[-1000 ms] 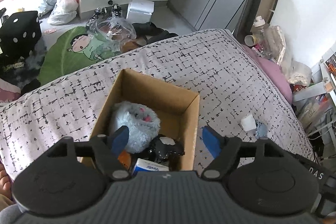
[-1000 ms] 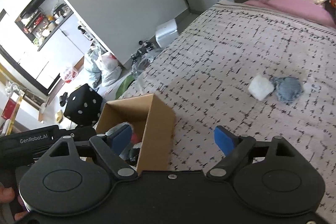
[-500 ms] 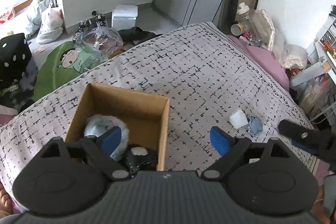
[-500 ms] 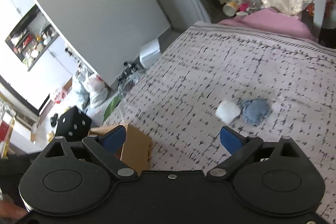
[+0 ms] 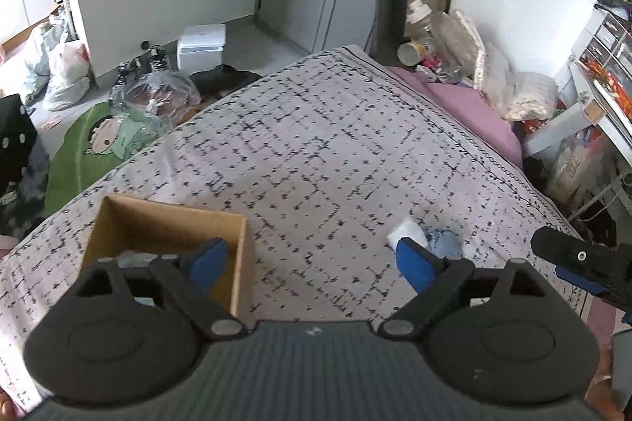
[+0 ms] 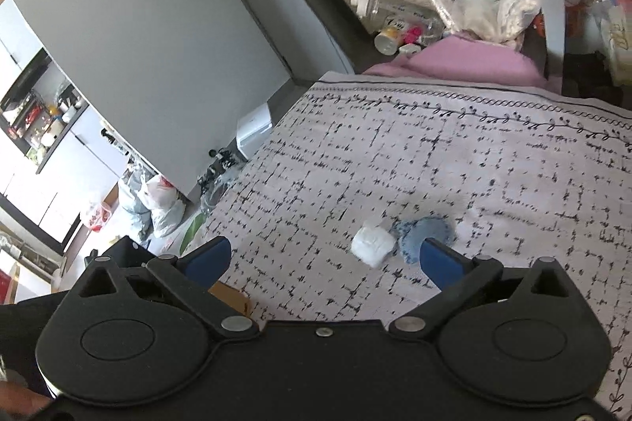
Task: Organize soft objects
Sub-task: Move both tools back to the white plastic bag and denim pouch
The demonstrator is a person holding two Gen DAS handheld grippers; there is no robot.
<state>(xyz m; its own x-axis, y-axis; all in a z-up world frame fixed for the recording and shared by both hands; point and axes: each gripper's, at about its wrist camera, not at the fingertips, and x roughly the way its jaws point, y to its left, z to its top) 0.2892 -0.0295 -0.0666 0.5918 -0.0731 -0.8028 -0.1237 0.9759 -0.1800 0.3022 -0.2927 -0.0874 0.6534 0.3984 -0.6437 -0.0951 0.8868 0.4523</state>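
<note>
Right gripper spread about as wide as it goes and opening a touch more, blue pads gripping nothing, just bedspread between them. Left gripper also wide apart with nothing held, one blue pad hanging over the cardboard box, the other in front of the two soft bits. Right gripper's black fingertip also poking into the left view at the right edge.

Just ahead of the right pads: white soft lump, roughly squarish, crinkly and puffy, lying a bit tilted on the bed. Touching it on the right, blue fuzzy thing, flat-ish rounded blob, denim-coloured with a fluffy rim, long axis running left to right. Too blurry to call what either really is.

Bedspread pale grey-lilac with a scratchy black crosshatch print and a curly vine border. Box plain brown corrugated, open top, sitting on the near-left part of the bed, well apart from the two soft things, contents mostly hidden behind the gripper
</note>
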